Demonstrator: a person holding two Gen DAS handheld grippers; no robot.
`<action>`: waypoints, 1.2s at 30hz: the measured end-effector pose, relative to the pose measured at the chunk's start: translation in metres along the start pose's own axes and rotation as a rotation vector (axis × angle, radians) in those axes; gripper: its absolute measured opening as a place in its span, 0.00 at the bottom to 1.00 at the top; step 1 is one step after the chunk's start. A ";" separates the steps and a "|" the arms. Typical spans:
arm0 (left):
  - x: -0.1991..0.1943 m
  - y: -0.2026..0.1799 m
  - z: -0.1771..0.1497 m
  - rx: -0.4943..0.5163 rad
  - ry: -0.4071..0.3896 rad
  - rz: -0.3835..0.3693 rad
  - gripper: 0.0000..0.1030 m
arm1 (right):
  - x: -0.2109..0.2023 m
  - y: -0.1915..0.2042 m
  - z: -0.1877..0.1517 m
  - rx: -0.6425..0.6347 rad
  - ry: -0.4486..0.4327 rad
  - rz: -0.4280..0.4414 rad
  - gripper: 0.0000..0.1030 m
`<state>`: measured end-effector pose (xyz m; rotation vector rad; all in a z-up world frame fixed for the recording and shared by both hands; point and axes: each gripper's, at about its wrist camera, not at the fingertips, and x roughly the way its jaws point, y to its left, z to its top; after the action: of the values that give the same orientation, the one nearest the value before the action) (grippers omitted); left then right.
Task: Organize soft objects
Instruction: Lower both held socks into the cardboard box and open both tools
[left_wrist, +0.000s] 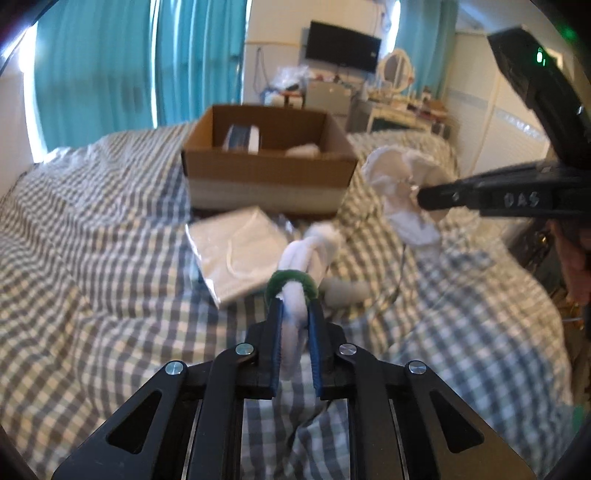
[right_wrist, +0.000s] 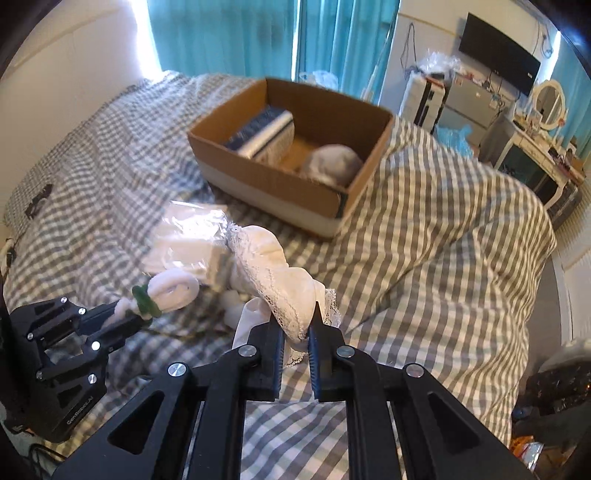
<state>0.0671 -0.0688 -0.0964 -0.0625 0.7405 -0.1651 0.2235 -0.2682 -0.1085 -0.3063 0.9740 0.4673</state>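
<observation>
My left gripper (left_wrist: 294, 308) is shut on a rolled white cloth (left_wrist: 308, 249) bound by a green band (left_wrist: 291, 282) and holds it above the bed; it shows at the left of the right wrist view (right_wrist: 173, 288). My right gripper (right_wrist: 297, 325) is shut on a white lace-trimmed garment (right_wrist: 269, 258), also lifted; it shows at the right of the left wrist view (left_wrist: 399, 184). An open cardboard box (left_wrist: 269, 166) sits further back on the bed, also in the right wrist view (right_wrist: 280, 184). It holds a blue-and-white pack (right_wrist: 262, 134) and a grey soft bundle (right_wrist: 332, 162).
The bed has a grey-and-white checked cover (right_wrist: 443, 240). A clear plastic packet of white fabric (left_wrist: 236, 251) lies in front of the box. A small white item (left_wrist: 343, 291) lies beside it. Teal curtains, a dresser and a wall screen stand behind the bed.
</observation>
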 end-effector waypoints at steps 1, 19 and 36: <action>-0.006 0.001 0.007 0.003 -0.018 0.002 0.12 | -0.004 0.002 0.002 -0.003 -0.010 0.001 0.10; 0.013 0.049 0.169 0.047 -0.201 0.095 0.13 | -0.080 0.005 0.114 0.032 -0.286 0.001 0.10; 0.154 0.092 0.210 0.065 -0.068 0.148 0.17 | 0.085 -0.047 0.206 0.175 -0.208 0.036 0.10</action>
<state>0.3324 -0.0051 -0.0548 0.0489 0.6682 -0.0456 0.4355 -0.1960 -0.0692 -0.0802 0.8120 0.4340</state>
